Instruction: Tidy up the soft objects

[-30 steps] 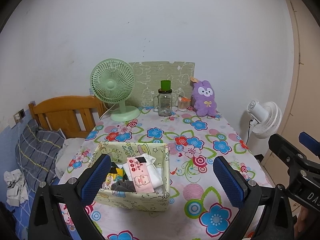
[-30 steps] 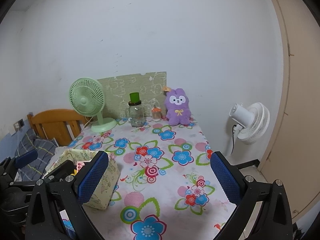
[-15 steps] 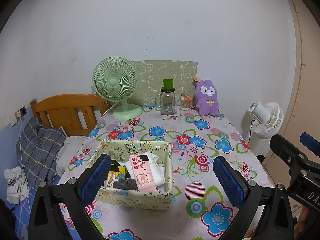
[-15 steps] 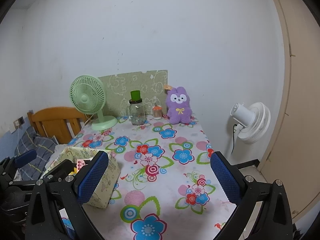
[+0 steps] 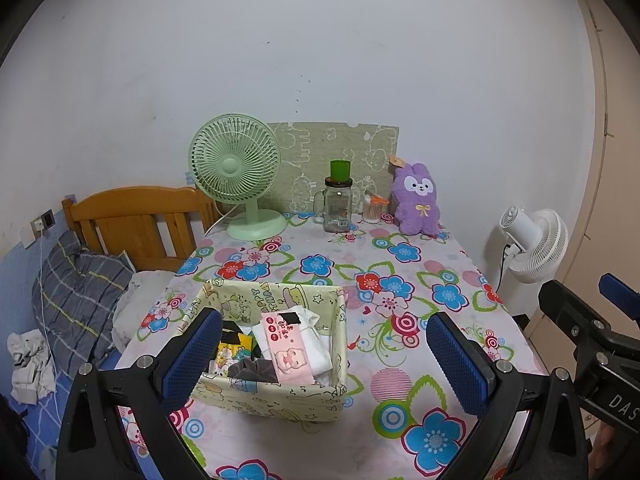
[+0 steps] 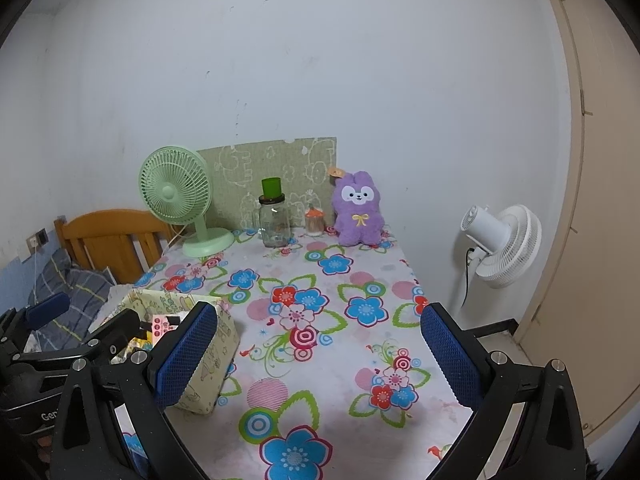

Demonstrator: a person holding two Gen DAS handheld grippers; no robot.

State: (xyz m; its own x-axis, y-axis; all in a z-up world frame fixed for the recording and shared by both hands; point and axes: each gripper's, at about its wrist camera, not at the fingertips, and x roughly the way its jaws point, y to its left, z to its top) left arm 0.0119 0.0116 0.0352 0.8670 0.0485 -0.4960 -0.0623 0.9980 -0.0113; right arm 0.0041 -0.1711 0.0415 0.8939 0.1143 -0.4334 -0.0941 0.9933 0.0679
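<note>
left wrist view, biggest first: desk (image 5: 400, 400) w/ floral cloth takes up most of the frame, pushed against the white wall. fabric bin (image 5: 276, 394) sits on the near left part of it, already holding soft stuff: a pink tissue pack (image 5: 286, 346) on top, white folded cloth (image 5: 316, 344) under and beside it, a dark grey cloth (image 5: 252, 370) at the front, a yellow packet (image 5: 232, 350) at left. so judging by that, most of the sorting looks done. purple plush bunny (image 5: 416, 200) is the one soft thing not in the bin yet; it sits upright at the far right of the desk against the wall, well apart from the bin. prob the last item to move, tho can't tell if it's meant to stay.

left gripper (image 5: 322, 360) hovers over the near edge w/ fingers spread wide, nothing between them. right gripper (image 6: 318, 358) same, fingers released and empty, over the bare near-right part of the desk.

around: wooden headboard (image 5: 136, 216) and bed w/ grey plaid pillow (image 5: 80, 292) to the left, white floor fan (image 6: 504, 244) off the right side, green desk fan (image 5: 236, 176) at far left of desk, patterned board (image 5: 336, 152) leaning on wall, glass jar (image 5: 338, 208) w/ a green cup on its lid, small jar w/ orange lid (image 5: 374, 212) just beside the bunny.

in the way: not much. middle of the desk is open between bin and bunny. small jar and glass jar stand close on the bunny's left, so a reach there could knock them.
</note>
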